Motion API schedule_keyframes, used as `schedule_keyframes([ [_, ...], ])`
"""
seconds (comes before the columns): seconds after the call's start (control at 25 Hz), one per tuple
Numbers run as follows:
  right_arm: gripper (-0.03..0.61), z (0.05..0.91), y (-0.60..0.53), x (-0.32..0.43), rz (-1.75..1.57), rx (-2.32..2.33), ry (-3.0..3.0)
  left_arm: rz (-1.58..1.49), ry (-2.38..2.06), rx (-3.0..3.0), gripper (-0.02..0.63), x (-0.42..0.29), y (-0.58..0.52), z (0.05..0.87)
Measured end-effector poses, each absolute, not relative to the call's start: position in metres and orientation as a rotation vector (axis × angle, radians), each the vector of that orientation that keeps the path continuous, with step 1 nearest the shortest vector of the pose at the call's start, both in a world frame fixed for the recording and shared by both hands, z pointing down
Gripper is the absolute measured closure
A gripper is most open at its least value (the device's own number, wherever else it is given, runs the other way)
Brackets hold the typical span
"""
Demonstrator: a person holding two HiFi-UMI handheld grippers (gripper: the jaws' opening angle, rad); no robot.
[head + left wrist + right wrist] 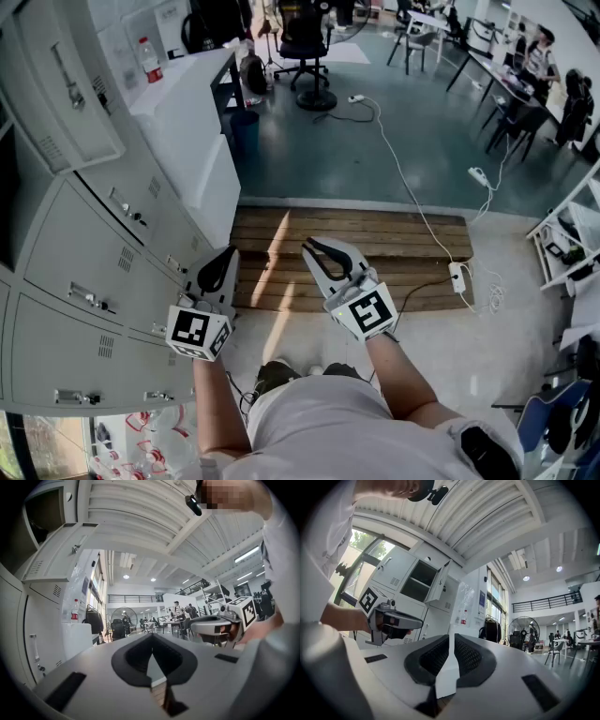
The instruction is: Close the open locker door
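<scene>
The grey lockers (84, 272) run along the left of the head view. One upper door (58, 89) stands swung out into the room. In the right gripper view this open door (439, 585) hangs beside its dark compartment (419, 581); in the left gripper view the same door (58, 559) juts out high at the left. My left gripper (223, 262) is held level at waist height close to the lower lockers, well below the door, its jaws together and empty. Further right, my right gripper (314, 251) hovers over the wooden floor, tips meeting with nothing between them.
A wooden pallet platform (375, 248) lies underfoot. A white counter (192, 112) with a bottle (150, 58) stands past the lockers, with an office chair (305, 47) behind it. A cable and power strip (457, 277) trail on the right near a white shelf (562, 244).
</scene>
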State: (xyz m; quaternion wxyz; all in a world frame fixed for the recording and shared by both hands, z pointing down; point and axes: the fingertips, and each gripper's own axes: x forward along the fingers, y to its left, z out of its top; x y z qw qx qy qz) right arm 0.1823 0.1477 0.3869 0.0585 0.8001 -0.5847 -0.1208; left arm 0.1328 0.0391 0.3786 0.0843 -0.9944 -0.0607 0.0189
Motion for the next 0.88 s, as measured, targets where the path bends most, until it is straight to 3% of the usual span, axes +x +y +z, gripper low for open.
schedule_keyframes([
  [0.88, 0.541, 0.385, 0.034, 0.233, -0.279, 2.522, -1.805, 0.01, -0.235, -2.981, 0.611, 0.173, -0.076, 0.387],
])
